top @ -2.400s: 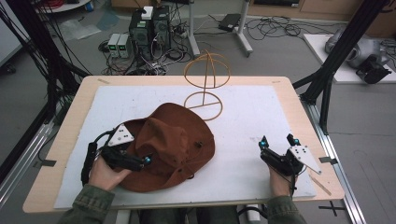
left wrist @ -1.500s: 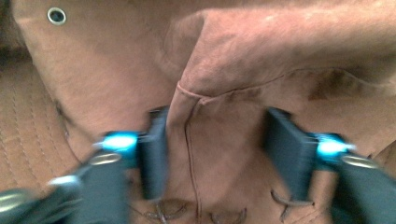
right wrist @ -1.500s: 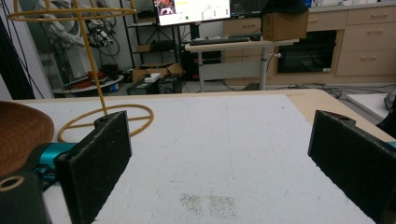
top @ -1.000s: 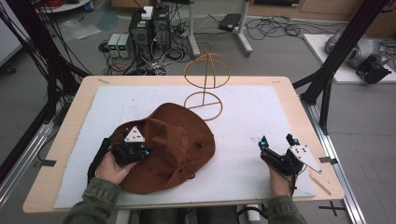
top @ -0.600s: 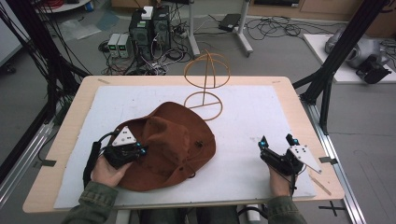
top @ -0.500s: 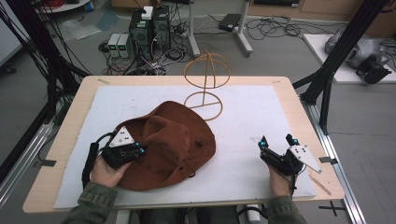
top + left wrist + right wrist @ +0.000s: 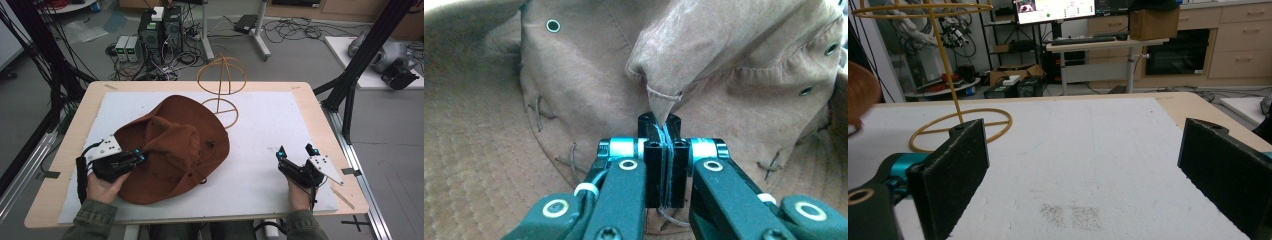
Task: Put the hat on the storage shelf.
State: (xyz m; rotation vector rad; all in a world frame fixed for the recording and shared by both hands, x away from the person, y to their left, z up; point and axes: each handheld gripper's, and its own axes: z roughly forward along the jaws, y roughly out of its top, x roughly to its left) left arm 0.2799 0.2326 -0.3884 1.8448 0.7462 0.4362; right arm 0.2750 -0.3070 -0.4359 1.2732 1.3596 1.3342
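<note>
I work at a wooden table covered by a white mat. The largest thing on the mat is the brown hat, lying left of the middle with its wide stitched brim spread flat toward me and its crown creased and pulled up on my left side. I read no brand, label or lettering on the hat; what I see on it are small metal eyelets and coarse thread stitches in the left gripper view.

Behind the hat, toward the far edge of the mat, stands the yellow wire hat stand, upright on its ring base, just beside the hat's far brim; I cannot tell whether they touch.

My left gripper sits at the hat's left side, and its jaws are pressed together on a pinched fold of the hat's brown fabric, which rises in a peak out of the pads.

My right gripper rests on the bare mat near the right front corner, well apart from the hat, with its jaws standing wide and nothing between them.

Beyond the table a monitor glows, its writing too small to read.
</note>
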